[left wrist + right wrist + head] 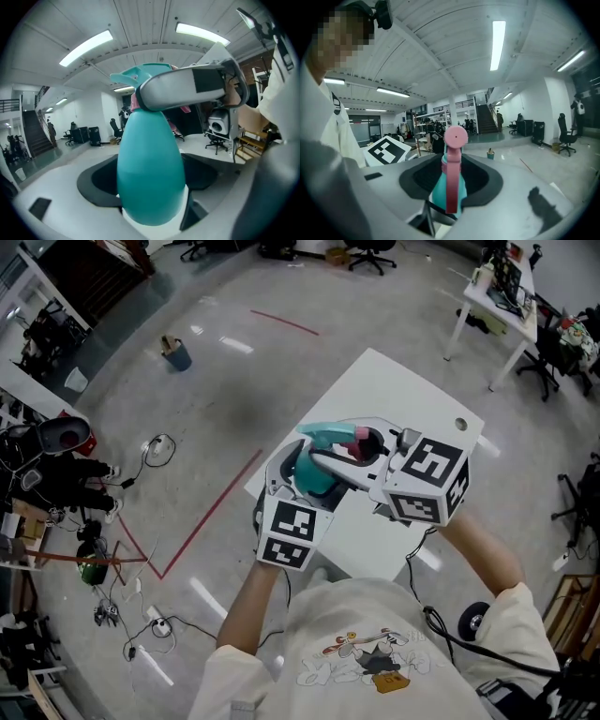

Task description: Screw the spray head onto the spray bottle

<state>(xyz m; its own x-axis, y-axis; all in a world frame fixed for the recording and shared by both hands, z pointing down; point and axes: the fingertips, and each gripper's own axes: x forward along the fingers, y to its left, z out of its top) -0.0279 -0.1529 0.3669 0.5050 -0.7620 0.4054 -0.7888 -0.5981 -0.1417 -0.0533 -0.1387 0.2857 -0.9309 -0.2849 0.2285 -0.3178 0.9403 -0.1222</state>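
We hold the teal spray bottle (317, 480) in our left tongs (300, 472) above the white table (398, 390), while our right tongs (362, 450) clasp its spray head (330, 432). A blue bucket (175, 354) stands on the floor (225, 413).

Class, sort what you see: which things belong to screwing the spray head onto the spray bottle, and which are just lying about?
Belong to the job:
spray bottle, spray head, left gripper, right gripper

Just lying about:
blue bucket, floor cables, office chair, red floor tape
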